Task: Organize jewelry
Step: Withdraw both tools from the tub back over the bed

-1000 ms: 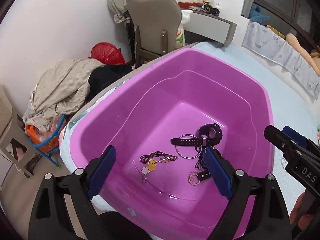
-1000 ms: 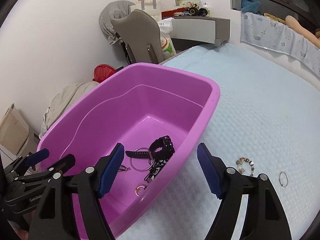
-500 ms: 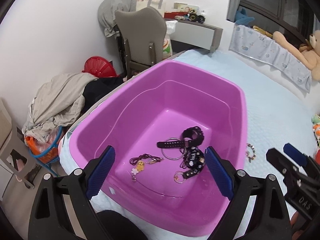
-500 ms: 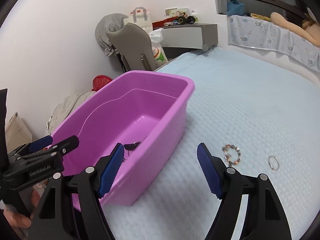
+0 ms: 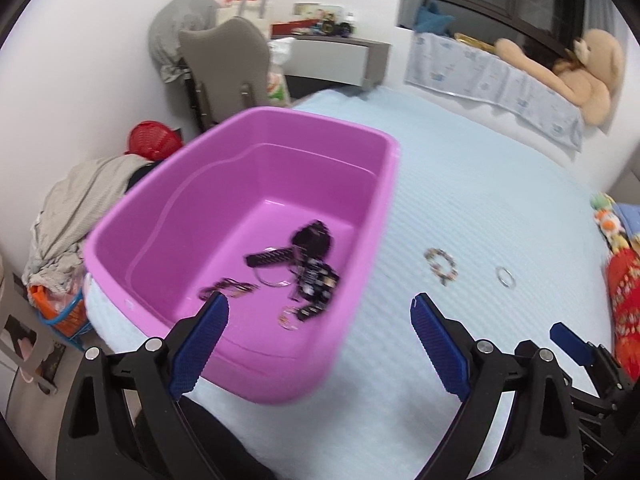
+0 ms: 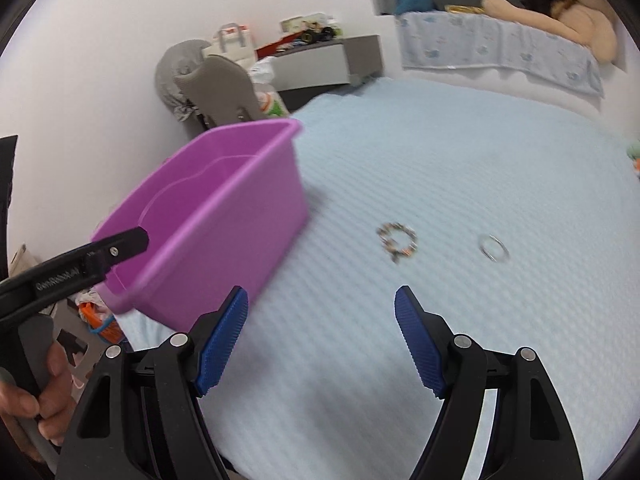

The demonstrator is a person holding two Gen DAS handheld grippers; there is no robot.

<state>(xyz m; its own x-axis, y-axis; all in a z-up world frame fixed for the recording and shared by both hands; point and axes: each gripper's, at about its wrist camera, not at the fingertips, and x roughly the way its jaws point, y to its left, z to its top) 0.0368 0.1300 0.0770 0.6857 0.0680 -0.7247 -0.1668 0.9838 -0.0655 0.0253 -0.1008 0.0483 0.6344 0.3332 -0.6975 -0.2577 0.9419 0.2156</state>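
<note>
A purple plastic tub point(image 5: 340, 136) sits on the light blue bedspread point(image 5: 480, 184) and holds a black watch point(image 5: 310, 240), a metal ring and several keychains. A beaded bracelet point(image 5: 440, 266) and a silver ring point(image 5: 505, 277) lie on the bed to the right of the tub; both also show in the right wrist view, bracelet point(image 6: 398, 242) and ring point(image 6: 494, 248). My left gripper point(image 5: 318, 342) is open and empty, over the tub's near right edge. My right gripper point(image 6: 320, 338) is open and empty above the bed, short of the bracelet, right of the tub point(image 6: 224, 208).
A grey chair point(image 5: 228, 68) and a desk point(image 5: 340, 56) stand behind the bed. Clothes point(image 5: 76, 204) and a red basket point(image 5: 150, 144) lie by the wall at left. A teddy bear point(image 5: 580, 72) and toys point(image 5: 616, 264) sit at the bed's right side.
Both grippers have pulled back and swung right, away from the tub's inside. The bracelet and silver ring have come closer to the middle of both views. Both grippers stay open.
</note>
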